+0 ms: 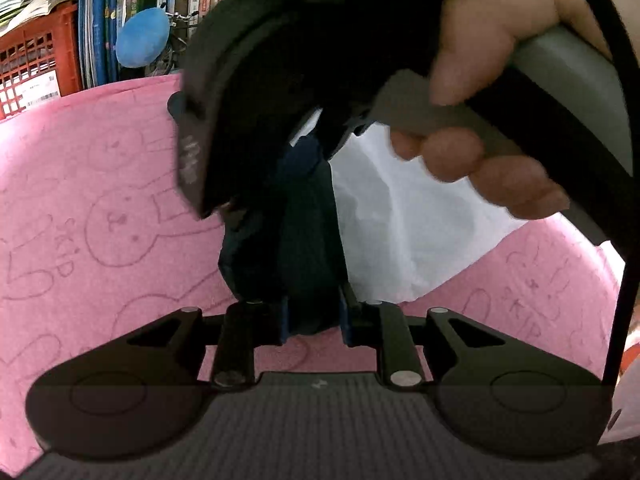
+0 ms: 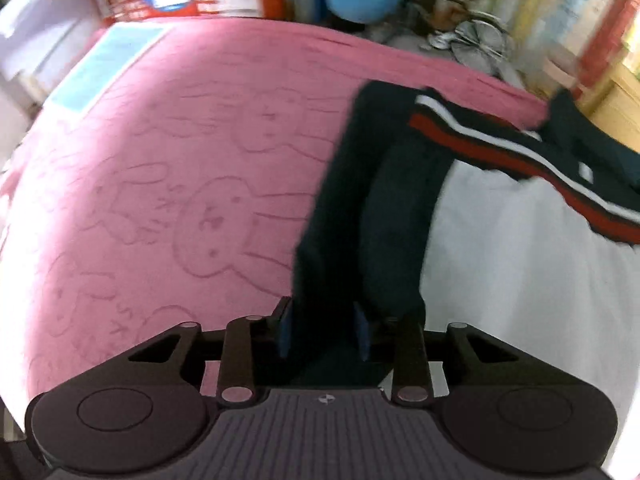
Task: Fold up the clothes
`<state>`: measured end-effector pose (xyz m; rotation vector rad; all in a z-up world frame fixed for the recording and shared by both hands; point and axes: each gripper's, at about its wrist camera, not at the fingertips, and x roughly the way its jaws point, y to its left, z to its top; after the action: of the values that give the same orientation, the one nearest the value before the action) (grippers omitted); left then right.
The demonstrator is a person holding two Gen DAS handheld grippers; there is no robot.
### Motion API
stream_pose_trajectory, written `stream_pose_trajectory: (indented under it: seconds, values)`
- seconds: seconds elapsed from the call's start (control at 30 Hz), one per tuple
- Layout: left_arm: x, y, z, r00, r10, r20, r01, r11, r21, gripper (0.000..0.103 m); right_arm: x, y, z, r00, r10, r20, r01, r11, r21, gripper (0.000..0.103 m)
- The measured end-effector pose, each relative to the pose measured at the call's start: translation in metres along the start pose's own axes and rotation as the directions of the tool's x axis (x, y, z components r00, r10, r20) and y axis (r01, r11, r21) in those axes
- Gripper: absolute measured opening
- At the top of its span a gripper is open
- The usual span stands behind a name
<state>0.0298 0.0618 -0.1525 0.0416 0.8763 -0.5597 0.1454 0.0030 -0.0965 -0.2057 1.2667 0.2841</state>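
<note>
- Left gripper (image 1: 313, 322) pinches a bunched wad of the dark navy garment (image 1: 296, 240) between its blue pads, most likely to anchor that end while the rest gets laid out.
- Just beyond those jaws the other tool looms, a person's hand (image 1: 492, 120) wrapped round its grey handle.
- Right gripper (image 2: 323, 334): jaws partly spread, navy sleeve (image 2: 360, 216) lying between them. Whether the pads press on it, I cannot tell.
- That sleeve runs long and straight away from the right jaws, then bends rightward at the red-and-white stripe (image 2: 500, 140).
- White cloth (image 2: 520, 280) sits right of the right jaws; pink bunny blanket (image 2: 160, 200) spreads left, under everything.
</note>
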Motion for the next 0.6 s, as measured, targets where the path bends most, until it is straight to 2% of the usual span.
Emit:
stream_pose_trajectory:
  seconds: [0.1,0.17,0.23,0.27,0.47,0.53,0.6]
  values:
    - [0.0,0.001,-0.001,1.0,-0.001,0.006,0.001,1.0,0.004,0.022,0.006,0.013,0.004,1.0,-0.026,0.003,0.026,1.0,-0.015,0.046]
    - [-0.001,0.002,-0.002,1.0,-0.005,0.012,0.005,1.0,-0.002,0.022,0.013,0.018,0.005,0.996,-0.073,0.045,0.075,0.997,-0.033,0.04]
    - [-0.001,0.005,-0.004,1.0,-0.012,0.019,0.012,1.0,-0.016,0.022,0.02,0.022,0.006,0.988,-0.123,0.094,0.128,0.991,-0.047,0.011]
    - [-0.001,0.006,-0.004,1.0,-0.013,0.022,0.013,1.0,-0.02,0.022,0.023,0.022,0.01,0.986,-0.126,0.109,0.131,0.99,-0.045,0.01]
    - [-0.003,0.015,-0.006,0.999,-0.038,0.026,0.04,0.997,-0.069,0.021,0.037,0.012,0.051,0.985,-0.034,0.166,0.038,0.999,-0.018,0.009]
    - [-0.005,0.018,-0.007,0.998,-0.05,0.024,0.051,0.995,-0.081,0.021,0.049,0.012,0.075,0.977,0.004,0.212,0.014,0.996,-0.086,0.011]
    - [-0.006,0.028,-0.01,0.997,-0.078,0.021,0.081,0.985,-0.153,0.022,0.059,0.009,0.099,0.971,0.061,0.23,-0.031,0.991,-0.13,0.015]
